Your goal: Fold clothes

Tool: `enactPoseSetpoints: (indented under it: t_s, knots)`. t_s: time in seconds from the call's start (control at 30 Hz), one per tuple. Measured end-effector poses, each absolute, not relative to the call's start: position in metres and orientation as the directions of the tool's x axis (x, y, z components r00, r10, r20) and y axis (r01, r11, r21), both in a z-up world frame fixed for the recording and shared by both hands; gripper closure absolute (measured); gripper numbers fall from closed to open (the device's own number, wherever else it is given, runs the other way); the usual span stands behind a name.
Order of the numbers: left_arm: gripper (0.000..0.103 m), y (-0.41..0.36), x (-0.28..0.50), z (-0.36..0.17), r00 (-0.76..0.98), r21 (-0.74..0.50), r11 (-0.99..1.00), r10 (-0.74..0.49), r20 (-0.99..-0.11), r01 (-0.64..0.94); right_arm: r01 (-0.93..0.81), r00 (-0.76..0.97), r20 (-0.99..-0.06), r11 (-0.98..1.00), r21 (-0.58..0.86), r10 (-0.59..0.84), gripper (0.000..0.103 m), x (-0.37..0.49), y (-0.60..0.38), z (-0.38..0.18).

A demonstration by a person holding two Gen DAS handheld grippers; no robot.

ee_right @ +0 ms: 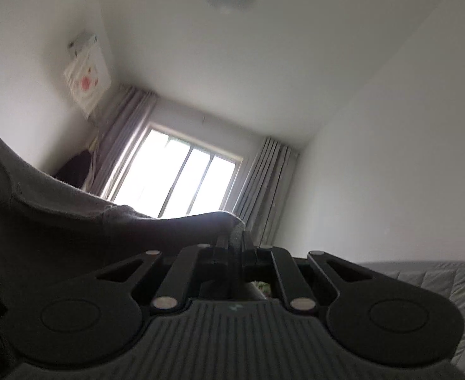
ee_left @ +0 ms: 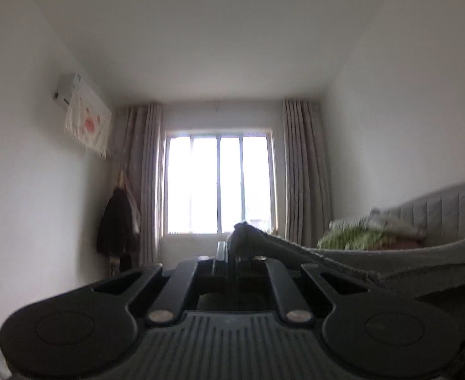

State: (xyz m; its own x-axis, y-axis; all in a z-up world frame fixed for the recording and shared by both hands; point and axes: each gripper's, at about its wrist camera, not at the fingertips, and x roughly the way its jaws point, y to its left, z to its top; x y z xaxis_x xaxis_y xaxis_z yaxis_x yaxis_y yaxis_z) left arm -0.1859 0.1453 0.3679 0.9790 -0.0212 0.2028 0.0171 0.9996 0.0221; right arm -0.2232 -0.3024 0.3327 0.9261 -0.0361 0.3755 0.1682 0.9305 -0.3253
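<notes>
A grey garment (ee_left: 375, 259) is held up in the air between both grippers. My left gripper (ee_left: 235, 250) is shut on one corner of it; the cloth bunches above the tips and stretches away to the right. My right gripper (ee_right: 235, 240) is shut on another part of the same grey garment (ee_right: 74, 215), which stretches away to the left and down. Both cameras point up toward the window and ceiling, so the garment's lower part is hidden.
A bright window (ee_left: 218, 183) with grey curtains (ee_left: 305, 171) is straight ahead. A grey padded headboard (ee_left: 448, 209) and green-patterned bedding (ee_left: 356, 237) lie at the right. Dark coats (ee_left: 117, 224) hang at the left wall under an air conditioner (ee_left: 67, 90).
</notes>
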Motion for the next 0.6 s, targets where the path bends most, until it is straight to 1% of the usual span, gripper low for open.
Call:
enactPoseSetpoints:
  t_s: [0.23, 0.3, 0.37, 0.47, 0.57, 0.6]
  knots:
    - [0.099, 0.142, -0.235, 0.394, 0.954, 0.034, 0.998, -0.062, 0.293, 0.054, 0.162, 0.906, 0.422, 0.944, -0.287, -0.027, 0.095, -0.259, -0.325, 0.346]
    - [0.099, 0.139, -0.245, 0.401, 0.946, 0.046, 0.997, -0.074, 0.315, 0.063, 0.142, 0.906, 0.423, 0.953, -0.267, -0.017, 0.095, -0.266, -0.331, 0.347]
    - [0.099, 0.136, -0.246, 0.406, 0.943, 0.051, 0.996, -0.083, 0.322, 0.071, 0.142, 0.915, 0.403, 0.955, -0.259, -0.027, 0.095, -0.253, -0.333, 0.346]
    - [0.099, 0.127, -0.228, 0.407, 0.952, 0.064, 0.995, -0.090, 0.291, 0.074, 0.146, 0.928, 0.369, 0.958, -0.248, -0.045, 0.095, -0.232, -0.335, 0.345]
    - [0.099, 0.114, -0.185, 0.393, 0.975, 0.098, 0.993, -0.092, 0.202, 0.073, 0.149, 0.940, 0.335, 0.960, -0.238, -0.063, 0.095, -0.211, -0.337, 0.343]
    - [0.099, 0.108, -0.163, 0.383, 0.983, 0.111, 0.991, -0.094, 0.158, 0.077, 0.143, 0.953, 0.296, 0.961, -0.236, -0.069, 0.095, -0.193, -0.342, 0.337]
